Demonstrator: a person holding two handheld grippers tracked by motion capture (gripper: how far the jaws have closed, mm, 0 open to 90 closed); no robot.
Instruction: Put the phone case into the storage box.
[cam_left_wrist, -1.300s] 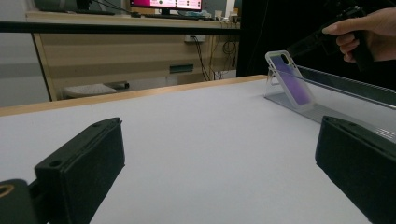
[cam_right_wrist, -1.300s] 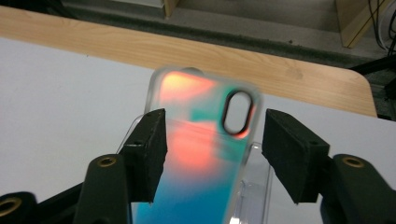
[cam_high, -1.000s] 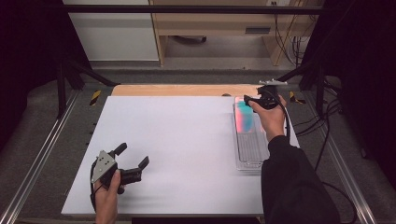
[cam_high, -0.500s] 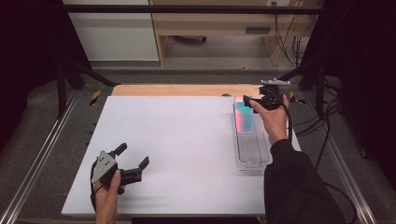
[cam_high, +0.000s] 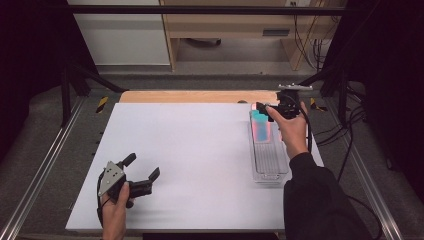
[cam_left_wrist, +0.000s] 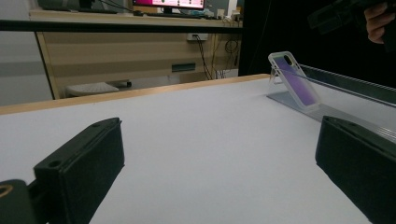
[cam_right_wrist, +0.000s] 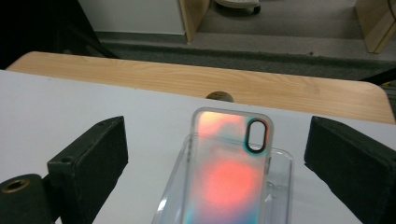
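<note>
A white worktop lies over a wooden table, with a monitor glowing on a desk in the background, its writing too blurred to read. At the worktop's far right corner a phone case, iridescent and with no brand I can make out, leans upright in the far end of a clear tray. The right gripper hangs just above the case, its jaws having just been opening and now released, wide of it; the left gripper rests near the front left corner, spread wide on nothing.
</note>
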